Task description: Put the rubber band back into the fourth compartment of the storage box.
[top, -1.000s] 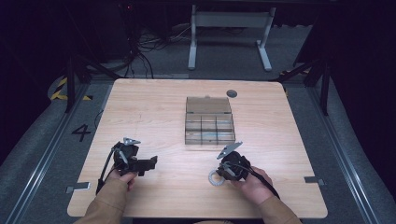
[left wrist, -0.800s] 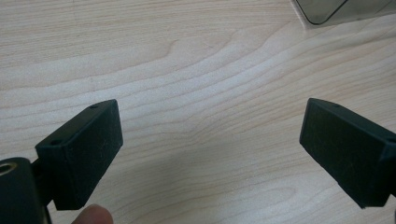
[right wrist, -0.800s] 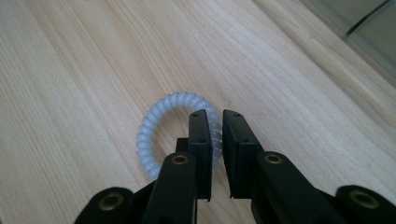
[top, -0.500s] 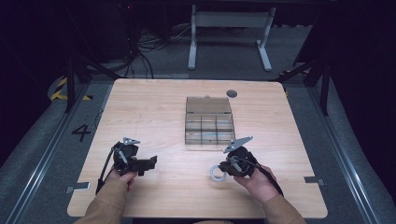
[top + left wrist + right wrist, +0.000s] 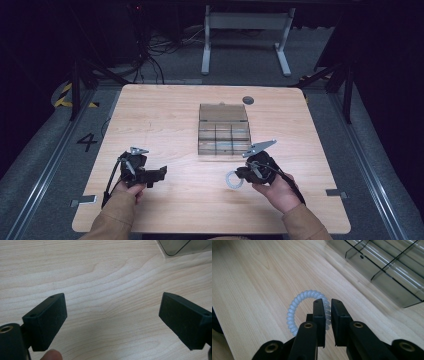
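Coil ring [image 5: 308, 312] pinched in right gripper [image 5: 327, 305].

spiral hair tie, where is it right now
The spiral hair tie is pinched in the right gripper, near the table's front edge, just short of the clear compartment box.

A single readable mark shows in the high view: the black numeral "4" [image 5: 87, 142], painted or stuck on the grey floor [image 5: 45, 150] just off the table's [image 5: 160, 115] left edge, at about nine o'clock from the table's middle. At about ten o'clock from the table, farther back on the floor, lies a yellow-and-black hazard-striped patch [image 5: 66, 95], which carries no lettering. No other text, label or brand can be read.
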A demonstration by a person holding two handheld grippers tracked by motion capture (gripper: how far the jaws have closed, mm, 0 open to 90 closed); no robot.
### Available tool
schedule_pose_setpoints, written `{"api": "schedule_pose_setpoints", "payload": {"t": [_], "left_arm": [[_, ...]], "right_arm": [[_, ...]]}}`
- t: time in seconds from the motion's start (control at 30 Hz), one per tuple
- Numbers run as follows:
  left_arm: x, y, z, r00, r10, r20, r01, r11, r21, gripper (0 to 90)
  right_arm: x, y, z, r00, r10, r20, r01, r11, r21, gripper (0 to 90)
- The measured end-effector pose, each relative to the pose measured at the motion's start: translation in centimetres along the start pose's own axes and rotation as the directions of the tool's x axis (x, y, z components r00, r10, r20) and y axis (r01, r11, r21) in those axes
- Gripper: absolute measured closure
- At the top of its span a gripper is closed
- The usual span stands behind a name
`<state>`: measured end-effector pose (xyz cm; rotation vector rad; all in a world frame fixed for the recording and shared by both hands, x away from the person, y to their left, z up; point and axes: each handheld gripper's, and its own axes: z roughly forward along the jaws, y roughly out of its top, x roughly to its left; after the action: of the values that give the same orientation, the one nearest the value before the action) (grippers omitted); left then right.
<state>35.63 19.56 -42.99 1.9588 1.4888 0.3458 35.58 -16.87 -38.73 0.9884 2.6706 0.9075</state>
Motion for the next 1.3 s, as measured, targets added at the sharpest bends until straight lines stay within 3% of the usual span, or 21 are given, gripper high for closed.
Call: {"api": "schedule_pose_setpoints", "payload": {"t": [0.57, 0.77, 1.3], "left_arm": [[-0.2, -0.1, -0.1, 1.0000, 0.003, 0.001, -0.003, 1.0000, -0.004, 10.3], [-0.2, -0.2, -0.5, 0.9980, -0.029, 0.057, 0.029, 0.9996, 0.005, 11.6], [0.0, -0.7, -1.0, 0.9990, -0.027, 0.034, 0.028, 0.9996, -0.001, 12.5]], "right_arm": [[-0.6, 2.5, 0.1, 0.9997, -0.024, -0.002, 0.024, 1.000, 0.010, 82.7], [-0.9, 4.1, 0.4, 0.9990, -0.046, 0.002, 0.046, 0.999, 0.005, 82.6], [-1.3, 7.8, 1.1, 0.9980, -0.062, 0.012, 0.062, 0.998, -0.014, 82.5]]}}
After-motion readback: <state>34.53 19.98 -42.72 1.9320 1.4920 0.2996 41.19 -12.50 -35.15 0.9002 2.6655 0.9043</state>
